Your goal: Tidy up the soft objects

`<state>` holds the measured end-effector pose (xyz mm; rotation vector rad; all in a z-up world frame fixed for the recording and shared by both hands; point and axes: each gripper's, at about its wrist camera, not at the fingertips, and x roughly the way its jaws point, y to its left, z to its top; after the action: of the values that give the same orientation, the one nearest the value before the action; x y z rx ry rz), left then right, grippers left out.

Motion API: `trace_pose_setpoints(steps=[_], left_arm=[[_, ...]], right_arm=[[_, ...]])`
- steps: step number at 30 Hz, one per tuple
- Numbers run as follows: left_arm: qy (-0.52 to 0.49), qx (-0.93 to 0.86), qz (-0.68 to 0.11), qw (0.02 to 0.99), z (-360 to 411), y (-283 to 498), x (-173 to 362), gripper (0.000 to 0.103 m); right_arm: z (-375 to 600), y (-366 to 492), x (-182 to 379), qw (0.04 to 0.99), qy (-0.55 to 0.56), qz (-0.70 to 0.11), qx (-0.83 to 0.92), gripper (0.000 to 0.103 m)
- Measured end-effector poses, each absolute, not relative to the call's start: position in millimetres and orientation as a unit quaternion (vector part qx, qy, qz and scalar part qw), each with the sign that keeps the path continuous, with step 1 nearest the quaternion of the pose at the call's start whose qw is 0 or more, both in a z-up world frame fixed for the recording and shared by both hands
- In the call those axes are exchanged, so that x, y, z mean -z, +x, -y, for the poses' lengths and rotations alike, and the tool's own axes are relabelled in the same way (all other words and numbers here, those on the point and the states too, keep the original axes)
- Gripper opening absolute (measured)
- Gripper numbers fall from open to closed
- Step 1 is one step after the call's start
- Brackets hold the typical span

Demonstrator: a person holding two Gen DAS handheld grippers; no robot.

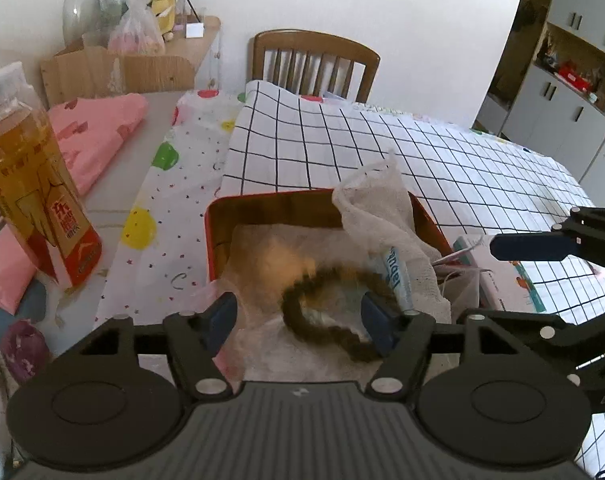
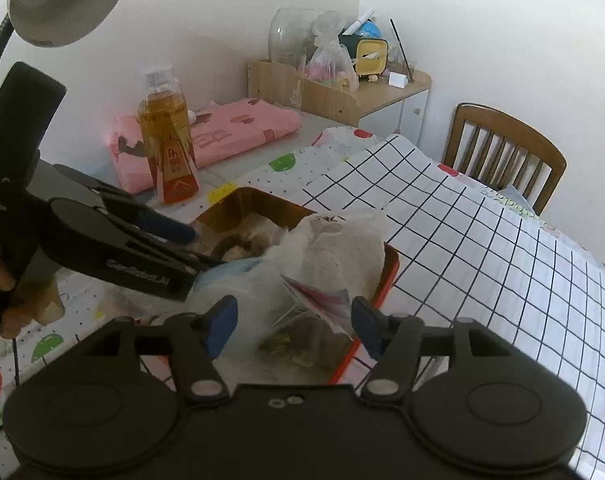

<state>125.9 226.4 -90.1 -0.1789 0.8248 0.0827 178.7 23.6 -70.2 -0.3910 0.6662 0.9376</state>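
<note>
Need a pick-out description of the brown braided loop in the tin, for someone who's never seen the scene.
Find the red tin on the table, at the near edge of the checked cloth. White gauze is bundled inside. The loop lies on it between the left gripper fingers: the only dark, fuzzy, rope-like thing there.

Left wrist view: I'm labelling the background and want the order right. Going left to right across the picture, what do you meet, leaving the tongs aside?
Bottle of amber drink → folded pink cloth → red tin → wooden chair → grey cupboards.
</note>
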Motion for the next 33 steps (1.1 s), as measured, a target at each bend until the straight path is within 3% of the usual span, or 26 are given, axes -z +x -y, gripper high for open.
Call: trace_pose_setpoints(steps=[6,17,28,31,33], left_arm=[[-0.079,-0.042,-0.384,0.919,-222,117,79,0.069],[-0.052,-0.061,-0.352,0.932,-192,91,50,0.069],[-0.064,-0.066,-0.323,0.942,-138,67,24,0.07],[-0.057,-0.07,-0.318,0.944,-119,60,19,0.08],[-0.05,-0.07,-0.312,0.946,-107,56,15,0.082]], right_arm=[[-12,173,61,0.826,-0.168,-0.304,-0.444,0.072],[24,159,40,0.834,-0.135,-0.284,-0.454,0.074],[82,145,22,0.838,-0.102,-0.265,-0.465,0.084],[98,142,20,0.839,-0.092,-0.263,-0.467,0.087],[110,140,19,0.84,-0.086,-0.262,-0.467,0.089]])
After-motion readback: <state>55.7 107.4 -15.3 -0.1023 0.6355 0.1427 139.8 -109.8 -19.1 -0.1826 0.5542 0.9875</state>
